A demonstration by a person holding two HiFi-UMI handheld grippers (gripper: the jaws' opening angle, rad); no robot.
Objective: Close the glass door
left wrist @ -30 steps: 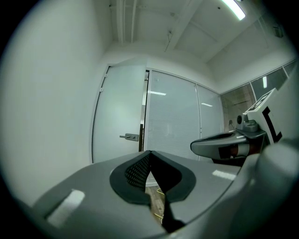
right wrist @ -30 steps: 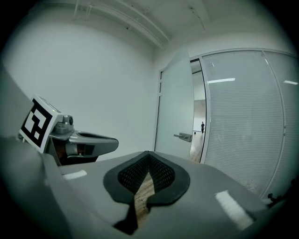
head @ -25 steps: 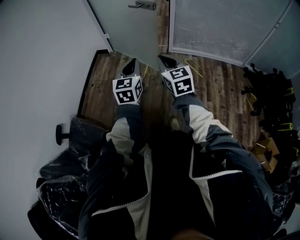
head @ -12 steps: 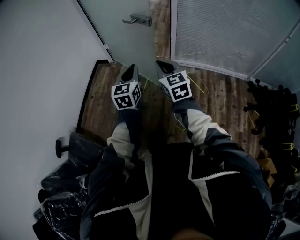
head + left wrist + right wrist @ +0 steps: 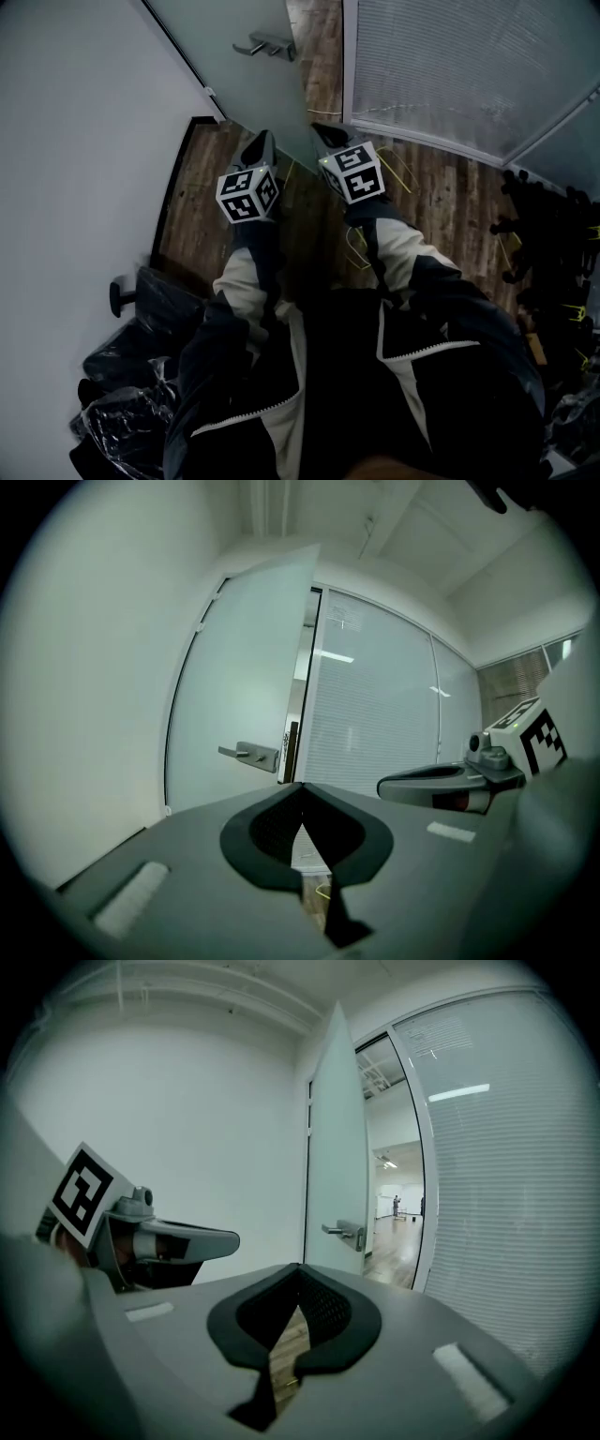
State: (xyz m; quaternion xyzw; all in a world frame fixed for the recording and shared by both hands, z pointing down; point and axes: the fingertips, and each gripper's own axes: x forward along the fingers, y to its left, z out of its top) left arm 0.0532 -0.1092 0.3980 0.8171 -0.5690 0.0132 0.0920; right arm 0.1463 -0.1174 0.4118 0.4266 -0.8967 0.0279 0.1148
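The frosted glass door [image 5: 239, 70] stands ajar at the top of the head view, its metal lever handle [image 5: 267, 44] facing me. In the left gripper view the door [image 5: 244, 677] and handle [image 5: 248, 754] lie ahead, some way off. My left gripper [image 5: 261, 139] and right gripper [image 5: 322, 129] are held side by side, pointing at the door's lower part and apart from it. The jaws of both are shut with nothing between them, seen at the left gripper [image 5: 302, 786] and the right gripper [image 5: 300, 1267]. From the right gripper view the door [image 5: 335, 1147] is edge-on, handle [image 5: 345, 1232] beside the open doorway.
A white wall [image 5: 84, 141] runs along the left. A glass partition with blinds [image 5: 450, 66] stands right of the doorway [image 5: 394, 1222]. A plastic-wrapped black chair [image 5: 131, 375] sits at lower left, black clutter [image 5: 553, 244] at right, yellow cables [image 5: 398, 173] on the wooden floor.
The person has stepped forward with both grippers. The door and its handle sit lower and nearer in the head view. Both jaws have stayed shut.
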